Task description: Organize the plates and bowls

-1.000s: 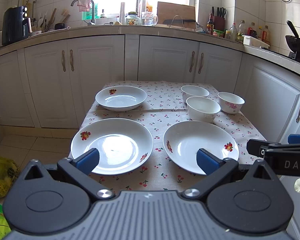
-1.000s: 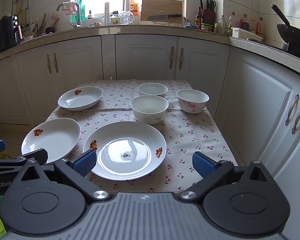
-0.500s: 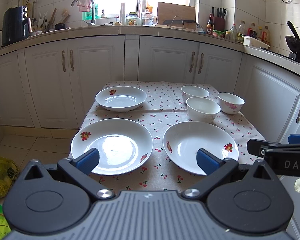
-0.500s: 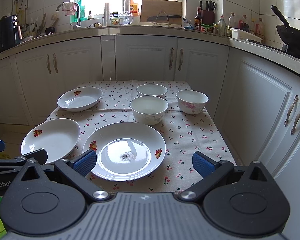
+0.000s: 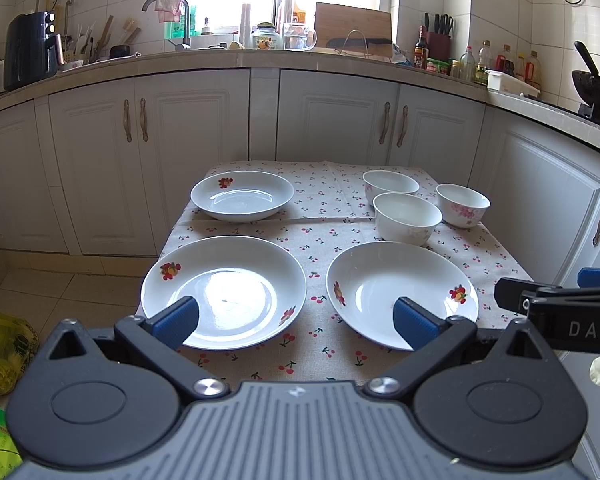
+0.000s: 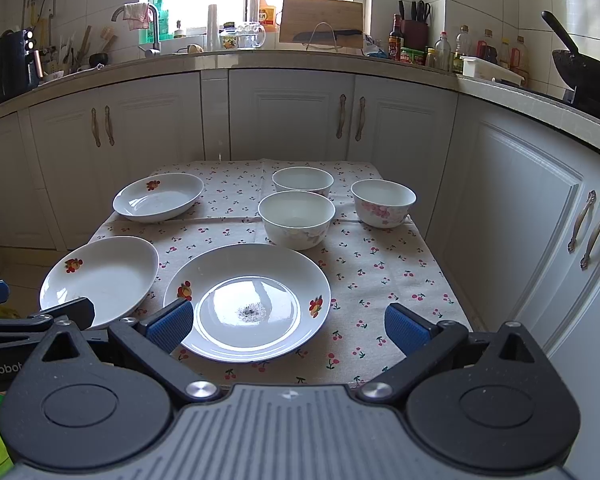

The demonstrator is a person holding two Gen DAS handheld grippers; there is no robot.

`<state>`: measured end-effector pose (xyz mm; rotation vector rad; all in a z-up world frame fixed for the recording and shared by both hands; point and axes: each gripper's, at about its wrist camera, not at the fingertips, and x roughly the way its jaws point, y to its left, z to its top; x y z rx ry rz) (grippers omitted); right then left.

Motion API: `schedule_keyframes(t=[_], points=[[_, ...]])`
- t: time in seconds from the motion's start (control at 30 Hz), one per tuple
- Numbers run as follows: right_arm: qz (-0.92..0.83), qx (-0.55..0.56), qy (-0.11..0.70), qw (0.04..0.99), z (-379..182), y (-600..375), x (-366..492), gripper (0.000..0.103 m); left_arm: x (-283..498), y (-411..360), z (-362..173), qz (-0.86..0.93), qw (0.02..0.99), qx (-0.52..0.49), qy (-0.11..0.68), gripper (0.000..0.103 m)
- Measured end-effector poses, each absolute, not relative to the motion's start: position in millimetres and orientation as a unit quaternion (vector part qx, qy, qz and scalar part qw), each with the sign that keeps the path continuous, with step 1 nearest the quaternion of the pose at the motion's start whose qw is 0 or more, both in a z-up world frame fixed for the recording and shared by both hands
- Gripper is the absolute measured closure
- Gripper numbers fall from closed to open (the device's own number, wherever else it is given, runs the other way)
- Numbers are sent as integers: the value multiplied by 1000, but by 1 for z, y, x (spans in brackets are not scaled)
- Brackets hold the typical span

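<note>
On the table (image 5: 496,248), spread with a cherry-print cloth, three plates and three bowls lie apart, none stacked. In the left view, the near-left plate (image 5: 224,292) sits at 7 o'clock, the near-right plate (image 5: 400,292) at 5, the far plate (image 5: 242,196) at 11. The bowls cluster at 1 to 2 o'clock: a front bowl (image 5: 407,218), a back bowl (image 5: 390,186) just behind it, and a pink-flowered bowl (image 5: 463,205) beside them.

The left tongs (image 5: 296,322) hover wide apart and empty at the near edge, between the two near plates; the right tongs (image 6: 286,326) likewise gape, holding nothing, over the near-right plate, which has a dark speck at its centre.

The crockery looks glazed: stiff, smooth, likely slippery and breakable, plates probably heavier than the bowls. The raised rim is the sensible place to pinch, at 6 o'clock, one finger under the lip.

The near-left plate lies close to the table's left edge, so sliding it outward risks a fall. Open cloth remains at the centre and at 4 o'clock for stacking.
</note>
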<state>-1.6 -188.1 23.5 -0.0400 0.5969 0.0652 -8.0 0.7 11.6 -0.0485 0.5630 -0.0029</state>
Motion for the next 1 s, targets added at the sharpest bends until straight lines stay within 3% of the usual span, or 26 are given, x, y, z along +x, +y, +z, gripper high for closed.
schedule_keyframes(t=[1.0], points=[[58, -39, 291, 954, 27, -184, 43, 0, 16, 24, 1, -48, 966, 19, 254, 1]])
